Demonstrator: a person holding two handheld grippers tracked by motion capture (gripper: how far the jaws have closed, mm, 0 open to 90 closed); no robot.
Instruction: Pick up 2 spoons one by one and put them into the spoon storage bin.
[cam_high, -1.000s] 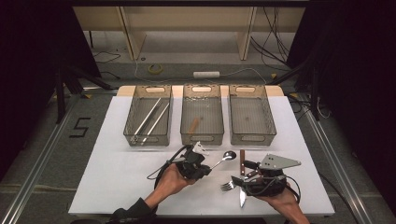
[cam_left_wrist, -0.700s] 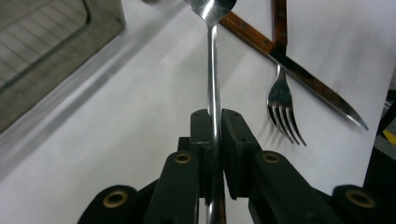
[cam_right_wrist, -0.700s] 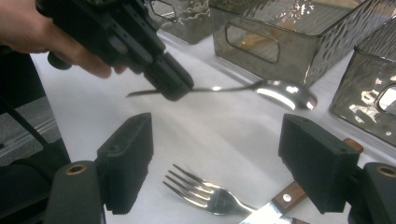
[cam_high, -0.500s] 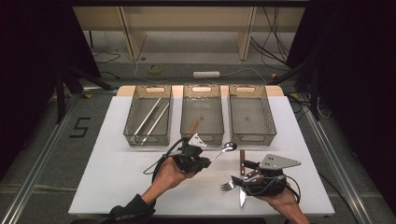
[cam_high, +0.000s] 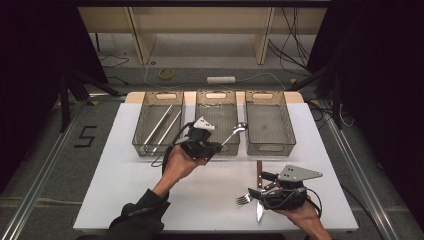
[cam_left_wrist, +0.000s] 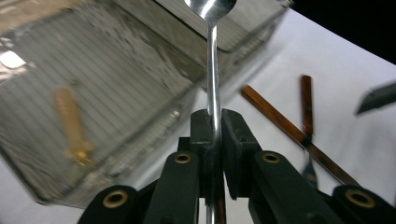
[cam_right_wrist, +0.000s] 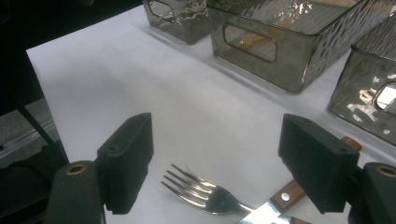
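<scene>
Lifted clear of the tabletop (cam_high: 125, 190): spoon (cam_high: 234, 134) clamped by its handle in the shut jaws of the left gripper (cam_high: 216, 148), now raised toward the middle bin (cam_high: 217, 146). Sorting apparently under way. Right gripper (cam_right_wrist: 215, 158) wide open, empty, over fork (cam_right_wrist: 205, 193).

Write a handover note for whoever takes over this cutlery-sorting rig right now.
Left gripper: shut on the spoon by its handle, held in the air with the bowl over the front edge of the middle bin.
Right gripper: open, low over the fork and knife at the table's near right; it holds nothing.
Done: the left bin holds long metal utensils; the middle bin holds one wooden-handled piece. I see nothing in the right bin.
Left: drop the spoon in a bin, then probably sort the fork, knife and any other wooden-handled piece on the table.
</scene>
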